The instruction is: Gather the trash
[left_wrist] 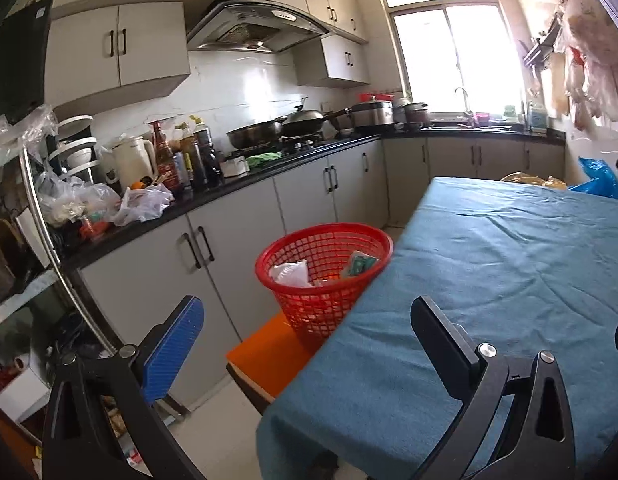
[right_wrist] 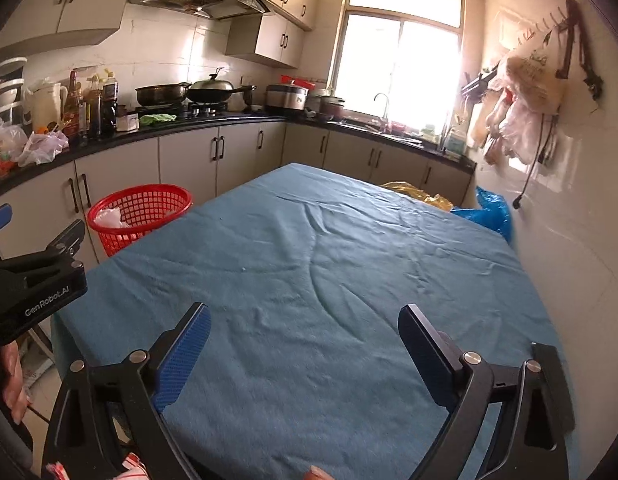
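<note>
In a cluttered home kitchen, the left hand-held gripper hangs over the near left corner of a blue-clothed worktop, its two blades spread wide with nothing between them, aimed toward a red mesh basket that stands on an orange stool just beside the worktop's left edge. The basket sits slightly below cloth level and tight against the edge, a placement that appears meant to let litter be dropped in with a short sideways reach. Inside it lie a crumpled white wrapper and a green packet, the collected trash. The right hand-held gripper hovers over the middle of the cloth, equally wide apart and empty. No loose litter shows on the wrinkled cloth in either view, so the collecting looks largely finished. Beyond the far edge, a yellow bag and a blue bag slump against the tiled wall, closing off that corner. Between the worktop and the grey kitchen cabinets runs a narrow aisle, half filled by stool and basket; open room for moving lies mainly above the cloth itself.
</note>
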A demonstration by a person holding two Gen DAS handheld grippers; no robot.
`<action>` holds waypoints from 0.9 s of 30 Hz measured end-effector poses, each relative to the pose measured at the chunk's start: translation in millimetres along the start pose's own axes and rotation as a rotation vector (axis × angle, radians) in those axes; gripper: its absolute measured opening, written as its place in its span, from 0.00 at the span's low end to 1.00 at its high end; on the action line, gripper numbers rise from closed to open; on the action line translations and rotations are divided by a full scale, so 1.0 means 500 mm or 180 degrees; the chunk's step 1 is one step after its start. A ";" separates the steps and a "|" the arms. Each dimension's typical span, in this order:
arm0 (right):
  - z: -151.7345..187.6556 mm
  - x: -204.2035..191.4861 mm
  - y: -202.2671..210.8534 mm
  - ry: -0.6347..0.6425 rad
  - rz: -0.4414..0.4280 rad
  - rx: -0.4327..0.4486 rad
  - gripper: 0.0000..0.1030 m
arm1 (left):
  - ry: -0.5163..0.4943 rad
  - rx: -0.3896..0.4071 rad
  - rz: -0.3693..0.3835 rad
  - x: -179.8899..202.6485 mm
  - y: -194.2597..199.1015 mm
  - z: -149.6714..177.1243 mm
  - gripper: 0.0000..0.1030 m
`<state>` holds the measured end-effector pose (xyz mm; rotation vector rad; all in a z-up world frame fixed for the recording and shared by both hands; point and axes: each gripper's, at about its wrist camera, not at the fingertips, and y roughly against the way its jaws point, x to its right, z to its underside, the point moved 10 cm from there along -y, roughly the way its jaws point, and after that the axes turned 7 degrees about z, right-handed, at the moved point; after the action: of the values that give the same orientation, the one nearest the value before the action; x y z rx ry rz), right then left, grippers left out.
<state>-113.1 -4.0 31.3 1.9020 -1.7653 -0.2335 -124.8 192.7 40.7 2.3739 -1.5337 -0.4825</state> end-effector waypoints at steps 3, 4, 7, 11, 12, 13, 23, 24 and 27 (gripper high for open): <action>0.014 0.011 0.015 0.0032 0.0037 0.0009 0.94 | -0.0001 0.0006 0.0007 0.011 0.002 0.006 1.00; 0.017 0.015 0.018 0.0045 0.0054 0.0015 0.94 | 0.0000 0.0002 0.0004 0.014 0.003 0.009 1.00; 0.023 0.029 0.021 0.0050 0.0096 0.0023 0.94 | -0.0015 -0.0029 -0.0001 0.024 0.001 0.014 1.00; 0.026 0.044 0.025 0.0010 0.0124 0.0017 0.95 | -0.0020 -0.0056 0.0013 0.037 0.003 0.021 1.00; 0.027 0.047 0.026 0.0005 0.0131 0.0014 0.95 | -0.0028 -0.0057 0.0022 0.040 0.004 0.022 1.00; 0.028 0.047 0.026 0.0004 0.0133 0.0010 0.95 | -0.0038 -0.0057 0.0027 0.043 0.004 0.021 1.00; 0.030 0.035 0.017 0.0057 0.0138 -0.0037 0.95 | -0.0059 -0.0066 0.0029 0.042 0.005 0.025 1.00; 0.030 0.034 0.017 0.0059 0.0141 -0.0040 0.95 | -0.0053 -0.0071 0.0025 0.040 0.003 0.025 1.00; 0.030 0.035 0.015 0.0060 0.0141 -0.0045 0.95 | -0.0051 -0.0087 0.0032 0.039 0.002 0.027 1.00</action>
<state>-124.6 -24.7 26.2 1.8471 -1.7867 -0.2105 -123.6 173.9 26.4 2.3464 -1.5354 -0.5183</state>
